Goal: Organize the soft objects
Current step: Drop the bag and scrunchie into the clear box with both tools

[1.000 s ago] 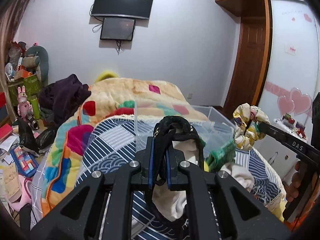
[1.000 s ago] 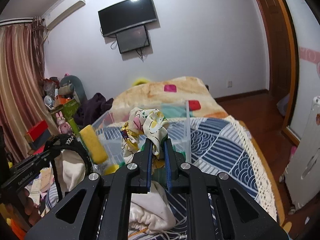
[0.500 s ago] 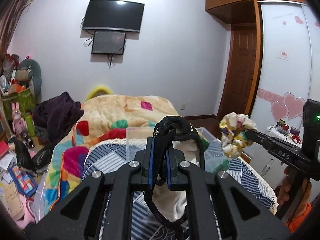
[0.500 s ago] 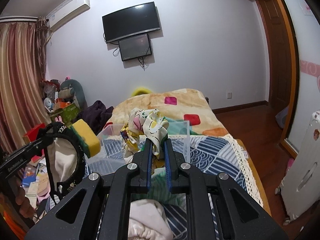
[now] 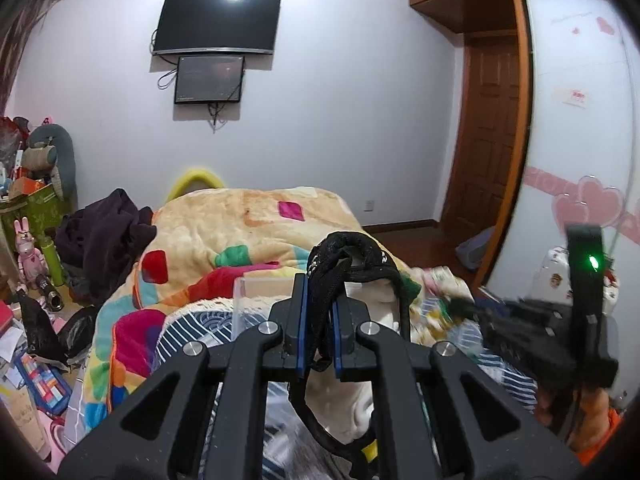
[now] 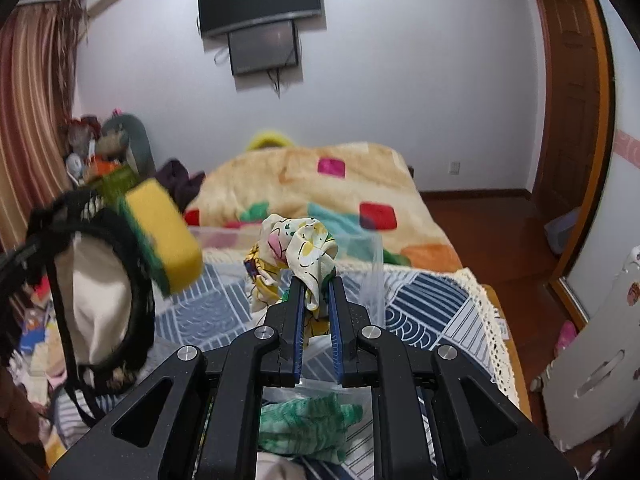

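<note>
Left wrist view. The left gripper [image 5: 320, 320] is seen with its fingers drawn narrow on the black strap of a black-rimmed cream pouch [image 5: 352, 384], which hangs below and ahead of them. Over the last second the bed has dropped lower in this view, so the pouch is judged to have been lifted clear of the clear plastic bin [image 5: 256, 300], of which only a corner is visible beyond the fingers. The right gripper [image 5: 452, 302], raised high at the right half a second ago, is now recorded lower and blurred by motion, its floral scrunchie [image 5: 440, 280] smeared near the bin.

Right wrist view. The right gripper [image 6: 316, 292] is closed on the floral scrunchie [image 6: 296, 256], the fabric bunched above the blue pads. A green-patterned cloth [image 6: 308, 428] is noted beneath the fingers, where cream fabric lay half a second ago; the gripper is therefore judged to have moved over the bin's [image 6: 372, 264] contents. At the left, the pouch [image 6: 96, 300] is held up, with a yellow-and-green sponge [image 6: 164, 236] against its rim; whether the sponge is caught on the strap cannot be told.

Status: both items are airborne, neither deposited. The scrunchie is judged nearest to release into the bin.
</note>
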Motion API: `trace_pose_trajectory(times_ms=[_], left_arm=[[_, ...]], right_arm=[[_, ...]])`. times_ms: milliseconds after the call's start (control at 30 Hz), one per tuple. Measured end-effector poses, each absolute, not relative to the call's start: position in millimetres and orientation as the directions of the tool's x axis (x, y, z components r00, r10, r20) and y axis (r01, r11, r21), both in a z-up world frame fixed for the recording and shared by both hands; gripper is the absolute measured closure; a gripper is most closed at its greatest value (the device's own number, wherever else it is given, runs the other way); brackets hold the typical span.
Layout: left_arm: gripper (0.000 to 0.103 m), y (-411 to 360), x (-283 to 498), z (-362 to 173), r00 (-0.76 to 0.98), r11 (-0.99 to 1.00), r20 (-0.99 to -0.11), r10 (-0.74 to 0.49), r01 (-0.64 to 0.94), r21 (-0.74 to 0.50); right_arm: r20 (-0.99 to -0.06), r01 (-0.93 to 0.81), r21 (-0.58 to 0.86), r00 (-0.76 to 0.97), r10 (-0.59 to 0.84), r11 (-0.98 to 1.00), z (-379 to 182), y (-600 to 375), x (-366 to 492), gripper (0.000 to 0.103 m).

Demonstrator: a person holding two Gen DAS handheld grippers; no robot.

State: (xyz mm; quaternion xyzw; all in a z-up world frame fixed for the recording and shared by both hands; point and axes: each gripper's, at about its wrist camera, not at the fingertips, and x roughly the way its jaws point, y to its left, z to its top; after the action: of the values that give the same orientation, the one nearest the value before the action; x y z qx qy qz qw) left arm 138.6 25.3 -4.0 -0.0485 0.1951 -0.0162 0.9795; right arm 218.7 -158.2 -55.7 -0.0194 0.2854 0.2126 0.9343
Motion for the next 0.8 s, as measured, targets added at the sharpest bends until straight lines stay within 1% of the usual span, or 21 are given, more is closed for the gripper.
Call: trace_pose_trajectory(times_ms=[233, 367, 467, 567, 633, 700, 733, 800], left_arm=[[0.094, 34.9, 193.6, -17.6, 0.891, 0.996, -0.453, 0.000, -0.043, -0.084], [0.094, 33.7, 219.0, -37.4, 0.861, 0.997, -0.506, 0.053, -0.076, -0.024], [0.094, 32.7, 229.9, -52.9, 0.826, 0.997, -0.560, 0.063, -0.072, 0.005], [0.094, 33.0, 233.1, -64.5, 0.800, 0.998, -0.598, 0.054, -0.062, 0.008], [0.093, 33.6, 230.4, -67.6, 0.795, 0.998, -0.605, 0.043, -0.055, -0.002], [0.090, 33.0, 227.7, -69.0, 0.793, 0.999, -0.608, 0.035, -0.047, -0.004], [0.090, 32.0, 226.3, -69.1, 0.792, 0.999, -0.610, 0.032, -0.042, -0.002], [0.089, 29.3, 219.6, -67.1, 0.795, 1.000, -0.607, 0.023, -0.027, 0.003]], right_arm=[[-0.601, -0.418, 0.069, 0.707, 0.372, 0.906, -69.0, -159.5, 221.3, 0.092], [-0.613, -0.419, 0.066, 0.699, 0.368, 0.905, -72.4, -161.7, 220.4, 0.092], [-0.618, -0.419, 0.061, 0.696, 0.364, 0.906, -71.3, -162.0, 219.3, 0.090], [-0.615, -0.417, 0.067, 0.698, 0.367, 0.906, -69.7, -164.9, 219.4, 0.083], [-0.608, -0.418, 0.075, 0.701, 0.374, 0.905, -68.2, -166.6, 219.8, 0.072], [-0.596, -0.415, 0.075, 0.710, 0.375, 0.907, -65.7, -168.7, 216.1, 0.067], [-0.592, -0.415, 0.074, 0.713, 0.374, 0.907, -64.7, -168.5, 216.9, 0.065], [-0.584, -0.413, 0.069, 0.721, 0.372, 0.908, -62.2, -169.5, 214.2, 0.064]])
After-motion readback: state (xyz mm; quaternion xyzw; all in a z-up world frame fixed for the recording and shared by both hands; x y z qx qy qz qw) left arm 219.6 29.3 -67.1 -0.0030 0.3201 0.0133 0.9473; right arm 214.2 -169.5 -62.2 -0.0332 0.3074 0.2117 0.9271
